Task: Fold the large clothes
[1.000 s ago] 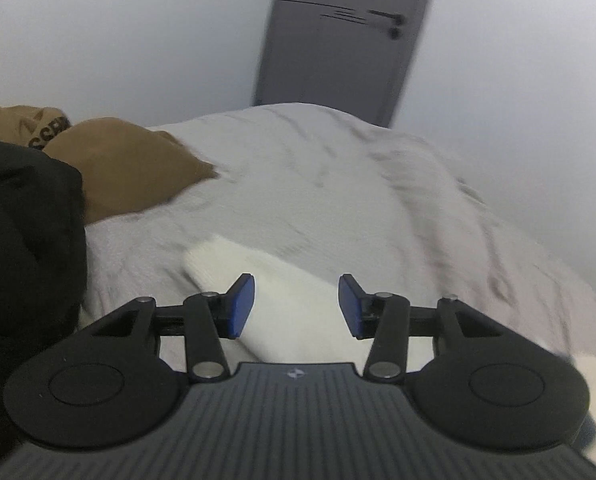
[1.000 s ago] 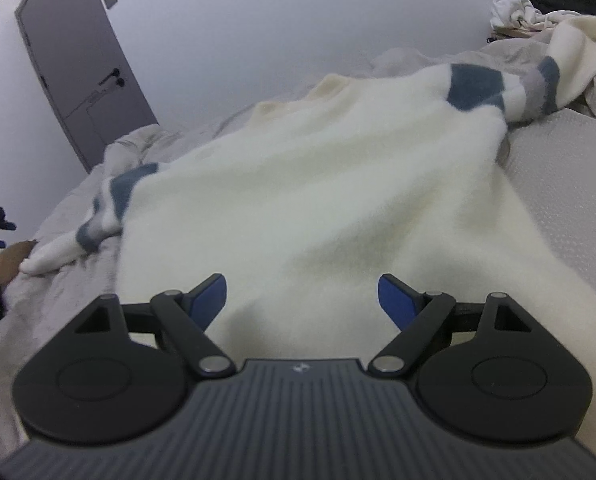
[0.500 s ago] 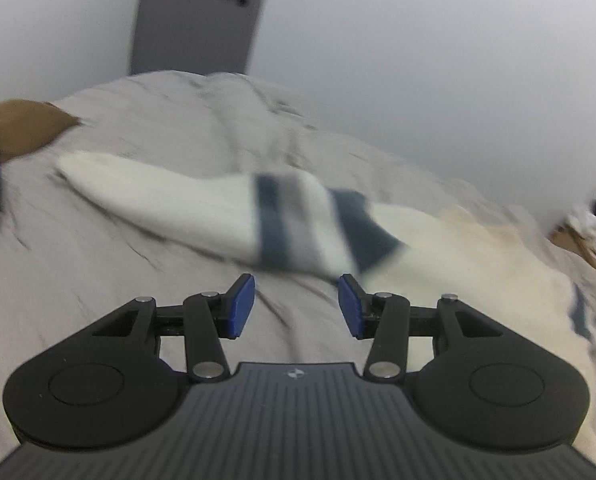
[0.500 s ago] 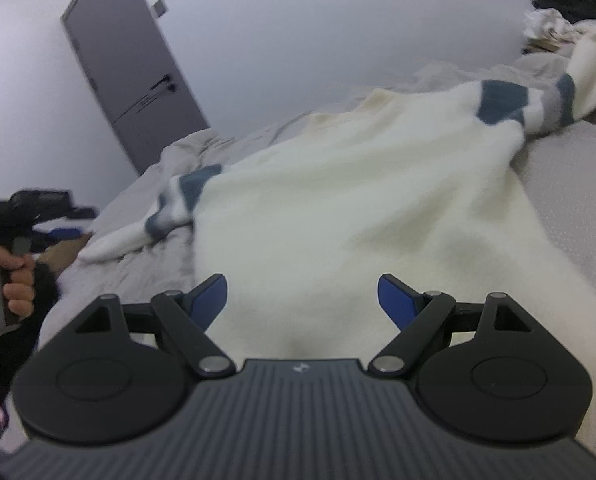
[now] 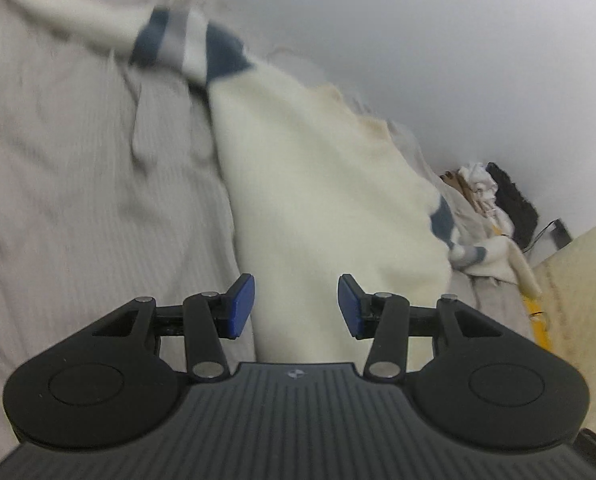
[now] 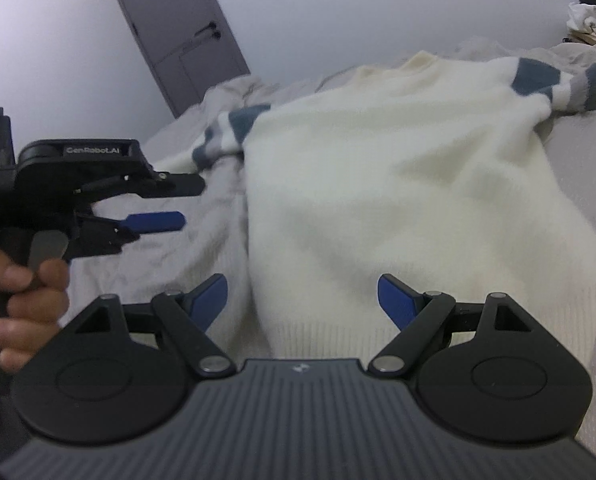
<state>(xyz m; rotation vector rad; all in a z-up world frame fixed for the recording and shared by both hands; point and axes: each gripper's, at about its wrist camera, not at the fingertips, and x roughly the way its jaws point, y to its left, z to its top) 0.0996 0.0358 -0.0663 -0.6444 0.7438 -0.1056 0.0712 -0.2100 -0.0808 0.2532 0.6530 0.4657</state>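
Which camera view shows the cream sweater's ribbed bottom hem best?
The right wrist view: the sweater lies flat there, and its ribbed hem runs sharp above the camera body. The left wrist view shows only its blurred body and striped sleeves.

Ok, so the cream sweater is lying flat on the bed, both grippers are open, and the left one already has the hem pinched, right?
Not quite. The left gripper has nothing pinched: in the left wrist view its blue pads stand apart above the cream sweater, and the right wrist view shows it in the air beside the sweater. The sweater does lie flat on the bed, and the right gripper is open.
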